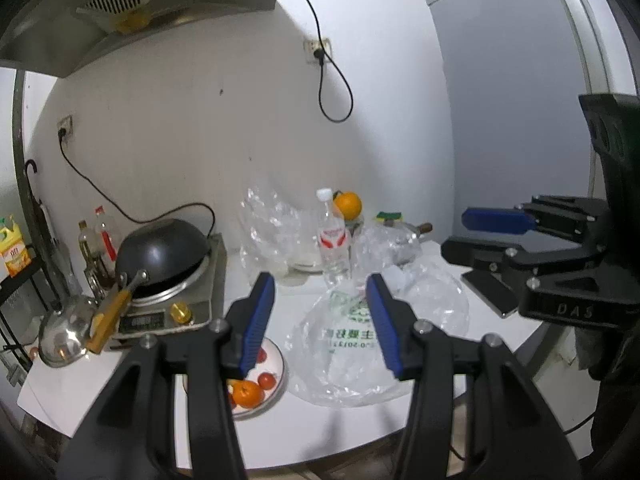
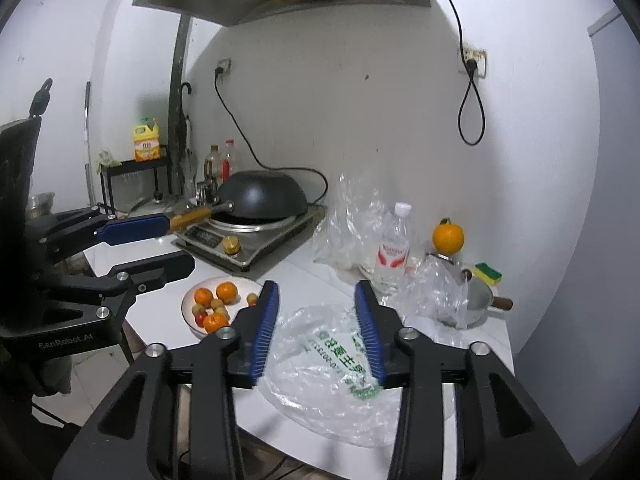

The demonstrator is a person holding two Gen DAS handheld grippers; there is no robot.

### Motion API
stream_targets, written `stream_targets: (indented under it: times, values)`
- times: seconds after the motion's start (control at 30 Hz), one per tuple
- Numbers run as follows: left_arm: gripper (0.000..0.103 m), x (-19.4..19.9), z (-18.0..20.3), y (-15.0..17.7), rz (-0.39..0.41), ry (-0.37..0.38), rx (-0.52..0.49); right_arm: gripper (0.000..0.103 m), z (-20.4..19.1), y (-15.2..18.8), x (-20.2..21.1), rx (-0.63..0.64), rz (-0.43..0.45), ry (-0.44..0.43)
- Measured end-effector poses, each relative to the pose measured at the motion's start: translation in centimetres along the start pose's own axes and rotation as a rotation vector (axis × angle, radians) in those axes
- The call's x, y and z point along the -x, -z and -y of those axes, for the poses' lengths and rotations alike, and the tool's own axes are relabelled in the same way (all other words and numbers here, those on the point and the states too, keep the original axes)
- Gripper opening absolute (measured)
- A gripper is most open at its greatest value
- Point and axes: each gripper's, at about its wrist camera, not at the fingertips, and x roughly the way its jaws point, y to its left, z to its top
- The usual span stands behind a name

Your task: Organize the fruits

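A white plate (image 2: 187,314) near the table's left front holds mandarins (image 2: 226,292) and small red fruits; in the left wrist view the plate (image 1: 281,364) is partly hidden behind a finger. A large orange (image 2: 448,237) (image 1: 347,204) rests on a container at the back. A flat clear plastic bag with green print (image 2: 320,380) (image 1: 344,364) lies on the table in front. My left gripper (image 1: 320,280) (image 2: 178,242) hovers open over the plate's side. My right gripper (image 2: 317,286) (image 1: 456,231) hovers open above the bag. Neither holds anything.
A black wok (image 2: 264,196) sits on an induction cooker (image 2: 248,248) at the left back. A water bottle (image 2: 394,248), crumpled clear bags (image 2: 352,220), a small pot (image 2: 478,300) with a sponge (image 2: 488,272) and a phone (image 1: 488,294) stand around. Oil bottles (image 2: 222,164) line the wall.
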Motion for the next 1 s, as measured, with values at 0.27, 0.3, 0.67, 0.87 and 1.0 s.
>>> stream_targets:
  times: [0.27, 0.3, 0.67, 0.87, 1.0]
  values:
    - [0.05, 2.1, -1.4, -1.8, 0.062, -0.022, -0.025, 0.046, -0.4, -2.2, 0.8, 0.002, 0.062, 0.01]
    - [0.05, 2.2, -1.7, -2.0, 0.067, -0.022, -0.024, 0.046, -0.4, -2.6, 0.9, 0.001, 0.072, 0.012]
    - [0.07, 4.2, -4.3, -3.7, 0.131, -0.028, 0.061, 0.05, -0.7, -5.3, 2.0, 0.03, 0.124, 0.035]
    - [0.073, 4.9, -5.2, -4.7, 0.144, -0.037, 0.096, 0.054, -1.0, -6.4, 2.5, 0.02, 0.143, 0.047]
    - [0.075, 5.4, -5.5, -5.6, 0.13, -0.06, 0.115, 0.062, -1.1, -7.0, 2.8, 0.003, 0.147, 0.057]
